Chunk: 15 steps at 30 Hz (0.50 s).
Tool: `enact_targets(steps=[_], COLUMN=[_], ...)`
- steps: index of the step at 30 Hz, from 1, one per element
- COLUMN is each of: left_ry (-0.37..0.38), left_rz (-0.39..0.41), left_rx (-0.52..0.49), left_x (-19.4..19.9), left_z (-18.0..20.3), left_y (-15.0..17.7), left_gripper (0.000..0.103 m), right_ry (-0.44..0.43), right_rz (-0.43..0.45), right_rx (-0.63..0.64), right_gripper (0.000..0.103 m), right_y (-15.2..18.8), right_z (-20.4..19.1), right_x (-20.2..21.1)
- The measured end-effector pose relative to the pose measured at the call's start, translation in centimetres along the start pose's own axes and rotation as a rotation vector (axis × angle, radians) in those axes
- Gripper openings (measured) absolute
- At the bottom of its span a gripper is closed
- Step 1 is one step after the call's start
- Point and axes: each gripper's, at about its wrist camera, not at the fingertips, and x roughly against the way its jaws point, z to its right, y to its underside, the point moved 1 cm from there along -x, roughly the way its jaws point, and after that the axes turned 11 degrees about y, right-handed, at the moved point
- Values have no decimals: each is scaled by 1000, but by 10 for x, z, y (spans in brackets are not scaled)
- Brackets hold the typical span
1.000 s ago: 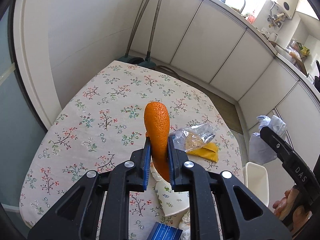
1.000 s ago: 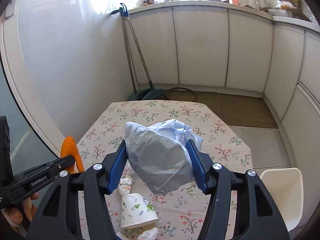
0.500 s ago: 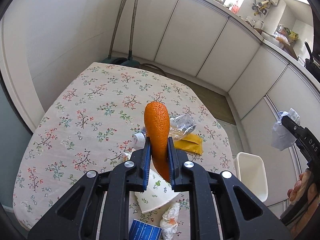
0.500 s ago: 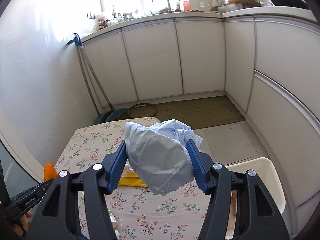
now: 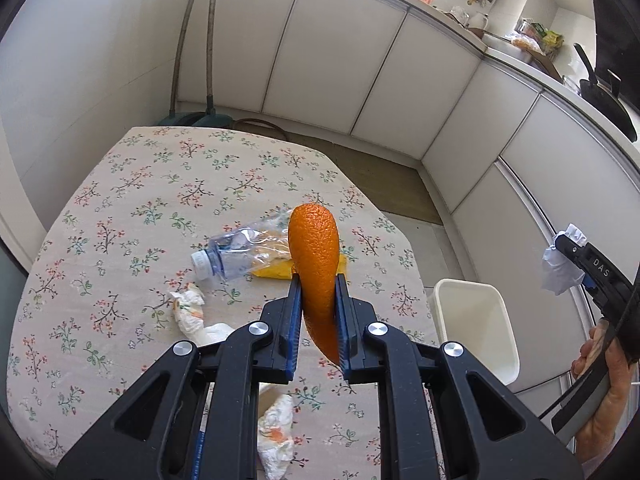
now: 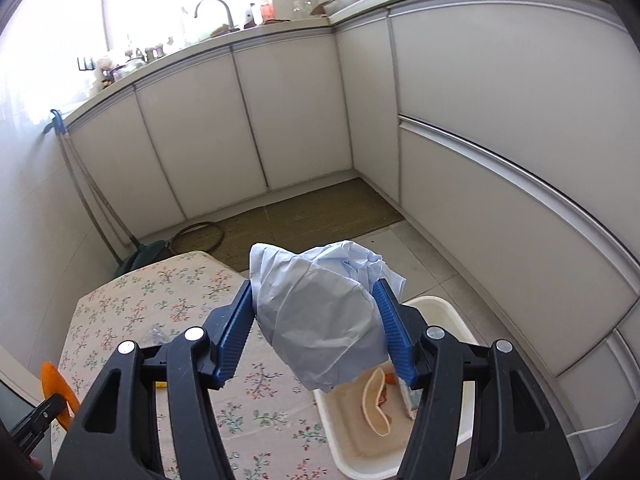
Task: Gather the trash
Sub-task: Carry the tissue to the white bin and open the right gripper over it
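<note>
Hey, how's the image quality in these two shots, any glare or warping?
Right wrist view: the window behind the faucet is blown out white, and the cabinet fronts bow from fisheye distortion. Left wrist view: even light, sharp on the orange peel, dark vignette in the corners, and the table's edges curve.

Orange peel [image 5: 316, 264], pale blue-white crumpled paper [image 6: 320, 312], cream bin [image 6: 460, 320], floral-sprigged beige tablecloth [image 5: 132, 200].
</note>
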Motion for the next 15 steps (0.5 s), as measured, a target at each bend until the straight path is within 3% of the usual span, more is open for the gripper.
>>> enact_targets(steps=[9,15], left_ry=[63,110], left_rz=[-64,-97], left_rx=[-86,-148], left_x=[-35,-57], left_z=[54,97], left_y=[12,17], left_gripper=[15,15], right_ry=[139,162], right_rz=[-51,-58], right_rx=[-51,-84], right_gripper=[60,61], right_y=[5,5], right_z=[62,90], right_x=[-25,-28])
